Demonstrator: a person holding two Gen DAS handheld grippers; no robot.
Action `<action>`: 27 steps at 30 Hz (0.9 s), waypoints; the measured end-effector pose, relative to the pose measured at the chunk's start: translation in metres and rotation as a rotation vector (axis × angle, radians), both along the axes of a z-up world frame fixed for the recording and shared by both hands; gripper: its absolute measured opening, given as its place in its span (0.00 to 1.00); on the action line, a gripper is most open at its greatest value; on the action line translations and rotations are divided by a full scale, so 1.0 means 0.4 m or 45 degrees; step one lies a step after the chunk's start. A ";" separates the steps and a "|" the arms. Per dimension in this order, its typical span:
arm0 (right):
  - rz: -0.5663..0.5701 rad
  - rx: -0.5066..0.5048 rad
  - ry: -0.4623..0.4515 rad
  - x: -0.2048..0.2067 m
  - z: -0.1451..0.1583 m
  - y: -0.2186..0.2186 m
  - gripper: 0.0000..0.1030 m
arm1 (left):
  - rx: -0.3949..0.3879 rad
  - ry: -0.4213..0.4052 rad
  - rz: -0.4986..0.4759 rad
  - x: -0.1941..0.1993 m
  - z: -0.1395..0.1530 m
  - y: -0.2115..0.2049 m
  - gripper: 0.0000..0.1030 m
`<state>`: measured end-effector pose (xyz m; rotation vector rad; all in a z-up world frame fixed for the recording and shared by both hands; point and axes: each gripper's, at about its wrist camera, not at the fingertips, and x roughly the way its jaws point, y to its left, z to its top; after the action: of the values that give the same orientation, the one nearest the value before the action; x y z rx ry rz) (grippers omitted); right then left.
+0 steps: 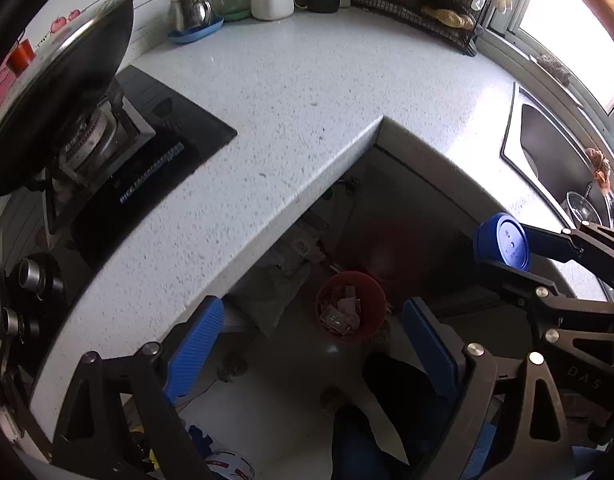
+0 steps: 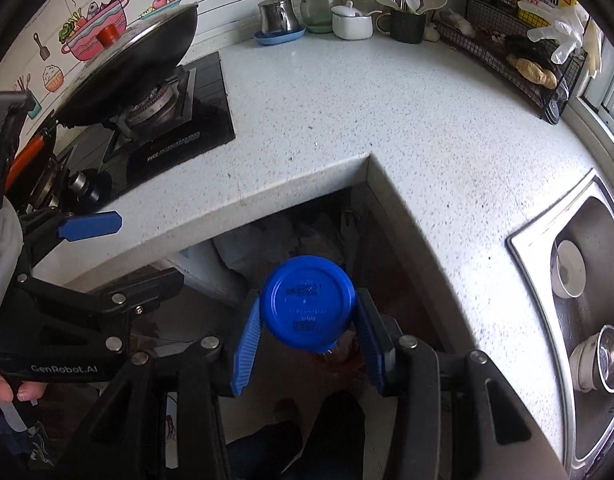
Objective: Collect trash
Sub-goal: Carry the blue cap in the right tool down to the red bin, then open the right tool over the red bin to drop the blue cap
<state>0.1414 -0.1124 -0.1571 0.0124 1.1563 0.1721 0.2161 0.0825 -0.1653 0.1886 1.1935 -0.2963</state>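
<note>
- A speckled white stone countertop (image 2: 347, 120) runs in an L around an inner corner, its edge rounded and smooth; below the corner lies a dim floor recess.
- On the counter's left sits a black glass gas hob (image 2: 179, 128) carrying a dark wok (image 2: 135, 68) with a glass lid; a steel sink (image 2: 587, 320) holding bowls is set in at the right.
- The right gripper (image 2: 307, 312) has its ribbed blue fingers closed against a round blue plastic lid (image 2: 309, 304), flat, glossy, with small embossed print on its face; whether a container hangs beneath it is hard to tell.
- The lid is held out in the air beyond the counter edge, above the floor recess.
- The left gripper (image 1: 307, 344) stands with jaws wide apart and holds nothing.
- Between its fingers, down on the floor, stands a red round bin (image 1: 351, 304) holding crumpled paper scraps.
- The bin sits near the cabinet base, with bare pale floor in front of it.
</note>
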 end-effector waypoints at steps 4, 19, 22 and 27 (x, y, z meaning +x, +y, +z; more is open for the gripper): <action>-0.018 0.007 0.044 -0.049 -0.049 0.014 0.41 | -0.010 0.069 0.007 -0.044 -0.071 0.015 0.87; -0.039 -0.030 0.156 -0.068 -0.337 -0.006 0.41 | -0.014 0.182 0.031 -0.065 -0.402 -0.013 0.87; -0.051 -0.045 0.183 -0.060 -0.418 -0.017 0.41 | 0.003 0.186 0.035 -0.051 -0.492 -0.025 0.87; -0.042 -0.078 0.199 -0.052 -0.563 -0.031 0.42 | -0.010 0.246 0.039 -0.025 -0.653 -0.037 0.87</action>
<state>0.1204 -0.1250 -0.3824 -0.0089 1.3165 0.1078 0.2059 0.0679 -0.4264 0.1367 1.3847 -0.2975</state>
